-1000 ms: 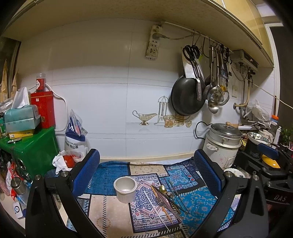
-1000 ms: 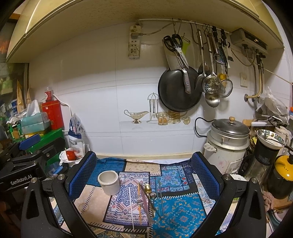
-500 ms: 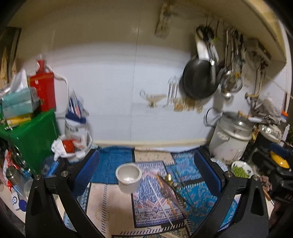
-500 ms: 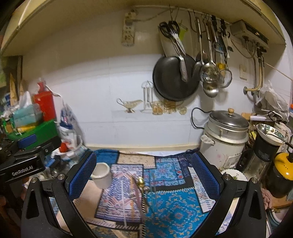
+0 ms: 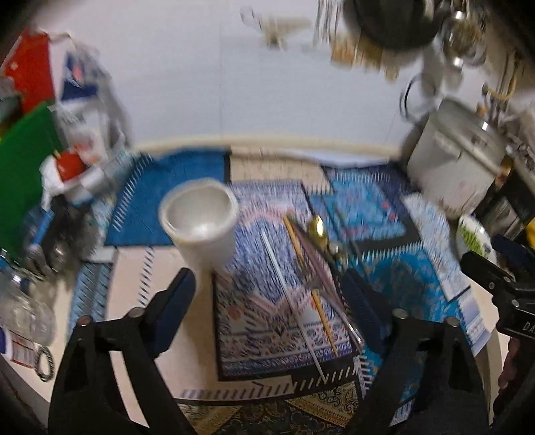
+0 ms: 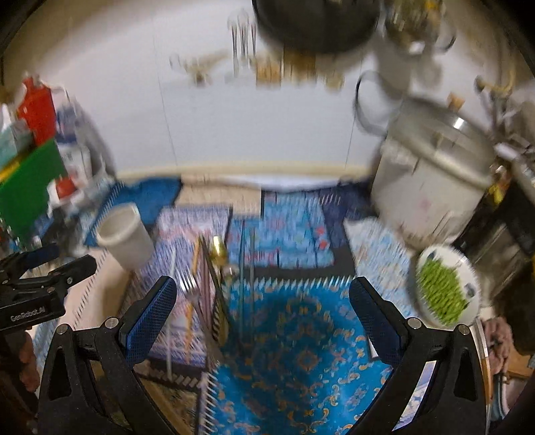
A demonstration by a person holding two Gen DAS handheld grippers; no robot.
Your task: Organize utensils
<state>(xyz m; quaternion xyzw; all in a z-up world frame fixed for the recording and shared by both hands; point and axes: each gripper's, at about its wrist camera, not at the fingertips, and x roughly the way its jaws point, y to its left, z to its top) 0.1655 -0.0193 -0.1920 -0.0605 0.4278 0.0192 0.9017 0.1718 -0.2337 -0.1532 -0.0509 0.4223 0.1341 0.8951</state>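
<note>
A white cup (image 5: 200, 224) stands empty on the patterned mats (image 5: 384, 271). Right of it lies a bundle of utensils (image 5: 311, 264): chopsticks, a thin metal rod and a gold-headed spoon. My left gripper (image 5: 271, 294) hovers above the near ends of these utensils, its jaws closing, with nothing pressed between the pads. In the right wrist view the same utensils (image 6: 214, 281) lie near my right gripper's left finger, and the cup (image 6: 125, 236) is at the left. My right gripper (image 6: 262, 313) is open over the blue mat (image 6: 301, 351). Both views are motion-blurred.
A rice cooker (image 6: 431, 187) stands at the back right, with a plate of green food (image 6: 444, 291) in front of it. A green box (image 5: 20, 167) and bottles crowd the left side. A dark pan (image 6: 314, 23) hangs on the white wall.
Both grippers have dropped toward the counter and tilted downward. The cup and utensils now look larger and closer. The left jaws have narrowed.
</note>
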